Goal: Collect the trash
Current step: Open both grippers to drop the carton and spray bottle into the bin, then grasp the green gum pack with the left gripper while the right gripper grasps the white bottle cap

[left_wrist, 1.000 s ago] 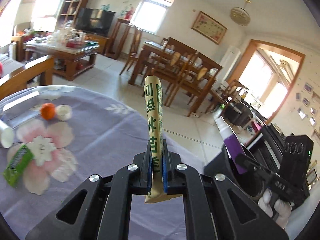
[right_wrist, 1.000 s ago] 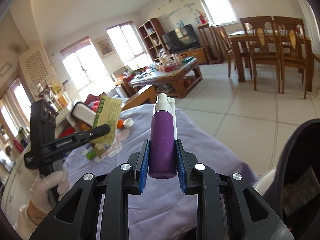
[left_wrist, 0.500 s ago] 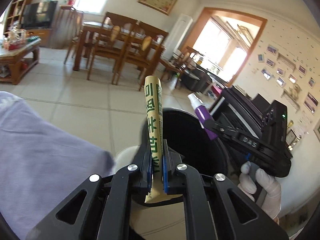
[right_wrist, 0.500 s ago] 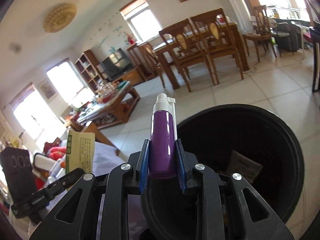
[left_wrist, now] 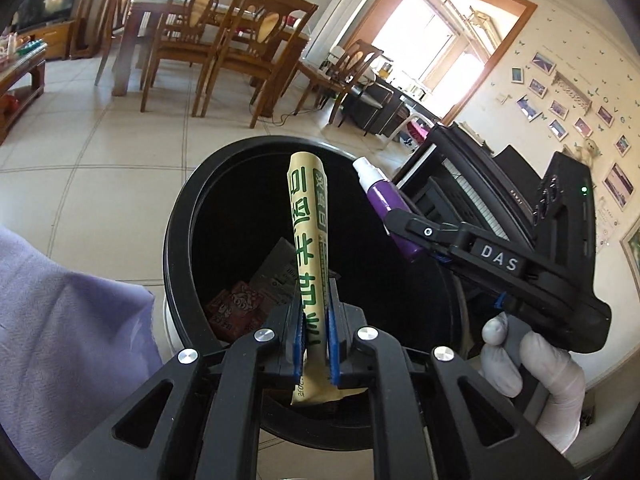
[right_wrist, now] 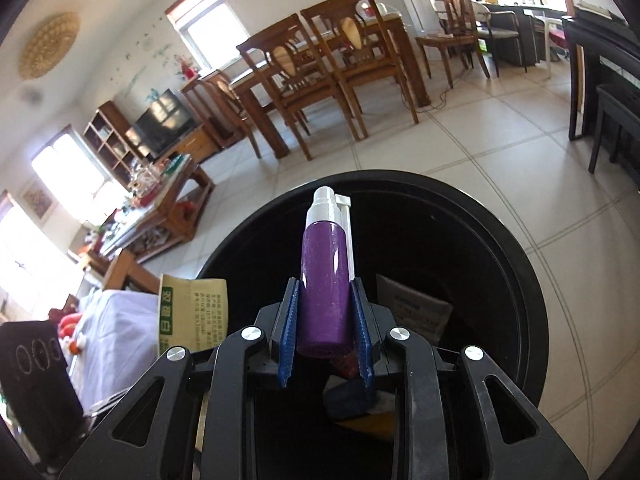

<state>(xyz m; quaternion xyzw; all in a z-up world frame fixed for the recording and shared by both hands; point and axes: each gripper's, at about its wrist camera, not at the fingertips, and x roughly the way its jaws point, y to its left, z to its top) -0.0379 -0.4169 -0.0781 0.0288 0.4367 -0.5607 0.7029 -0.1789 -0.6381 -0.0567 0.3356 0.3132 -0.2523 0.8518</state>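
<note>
My left gripper is shut on a tan paper packet with green print and holds it upright over the open black trash bin. My right gripper is shut on a purple spray bottle with a white nozzle, also over the bin. In the left wrist view the right gripper and bottle come in from the right above the bin's rim. The packet shows at the left in the right wrist view. Wrappers and paper lie at the bin's bottom.
The table with a lilac cloth is at the left, close to the bin. A black piano stands right of the bin. Wooden dining chairs and a table stand beyond on the tiled floor. A coffee table is far left.
Both grippers have swung from above the lilac table to over the black bin, still holding the packet and the bottle. The bin's inside now fills the middle of both views.
</note>
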